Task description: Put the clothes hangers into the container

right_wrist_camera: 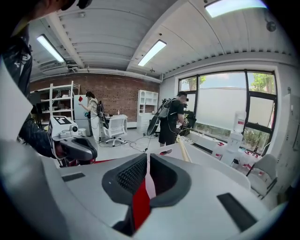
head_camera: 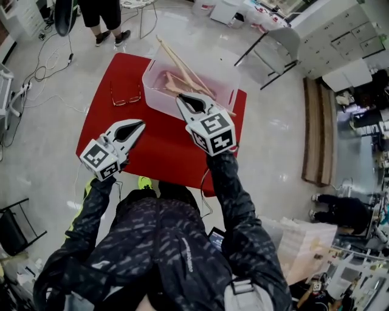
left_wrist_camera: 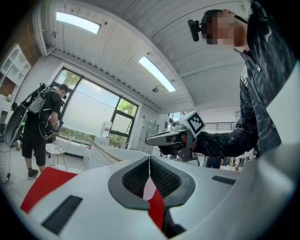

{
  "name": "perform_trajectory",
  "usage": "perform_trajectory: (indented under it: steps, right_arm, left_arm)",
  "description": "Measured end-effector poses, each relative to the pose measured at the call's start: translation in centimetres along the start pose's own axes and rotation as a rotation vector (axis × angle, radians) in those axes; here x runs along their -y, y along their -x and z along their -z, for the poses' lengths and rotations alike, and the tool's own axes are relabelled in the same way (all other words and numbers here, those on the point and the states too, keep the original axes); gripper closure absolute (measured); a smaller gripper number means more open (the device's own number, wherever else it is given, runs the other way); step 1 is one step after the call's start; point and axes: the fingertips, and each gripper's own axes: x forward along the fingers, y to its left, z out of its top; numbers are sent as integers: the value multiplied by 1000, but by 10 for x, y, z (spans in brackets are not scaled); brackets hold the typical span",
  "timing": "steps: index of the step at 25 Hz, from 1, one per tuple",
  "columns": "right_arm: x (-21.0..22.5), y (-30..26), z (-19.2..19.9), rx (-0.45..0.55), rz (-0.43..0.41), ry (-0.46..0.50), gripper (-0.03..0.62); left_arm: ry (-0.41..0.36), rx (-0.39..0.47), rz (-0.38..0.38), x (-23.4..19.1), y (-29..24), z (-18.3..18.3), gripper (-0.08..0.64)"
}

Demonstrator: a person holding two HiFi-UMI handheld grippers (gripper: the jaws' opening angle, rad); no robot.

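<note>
A clear plastic container (head_camera: 149,78) stands at the far side of the red table (head_camera: 164,149), with several wooden clothes hangers (head_camera: 182,70) in it; one long arm sticks out over the rim. My right gripper (head_camera: 180,99) hovers at the container's near wall, shut with nothing between its jaws. My left gripper (head_camera: 142,124) is over the table's near left part, shut and empty as well. In the left gripper view, the shut jaws (left_wrist_camera: 149,160) face the right gripper (left_wrist_camera: 174,137) and a hanger arm (left_wrist_camera: 102,151). In the right gripper view, the shut jaws (right_wrist_camera: 147,157) point past a hanger (right_wrist_camera: 183,151).
A pair of glasses (head_camera: 126,96) lies on the table left of the container. A person (head_camera: 102,18) stands on the floor beyond the table. A folding chair (head_camera: 276,45) is at the far right, and cables (head_camera: 36,79) run along the floor at left.
</note>
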Motion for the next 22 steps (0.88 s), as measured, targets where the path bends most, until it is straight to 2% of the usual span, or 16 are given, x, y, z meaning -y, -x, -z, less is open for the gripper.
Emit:
perform_trajectory:
  steps: [5,11,15,22]
  right_arm:
    - [-19,38,18,27,-14,-33,561]
    - [-56,82,18,169,-99,9,563]
    - [-72,115,33,168,-160,-2,563]
    - [-76,177,74,183,-234,-10,561]
  left_arm:
    - [0,-6,1,34,-7,7,548]
    - [-24,-1,-52,70,-8,2,549]
    - [29,25,-91,106,-12,-1,548]
    - [46,24,-125,181,-37,24,548]
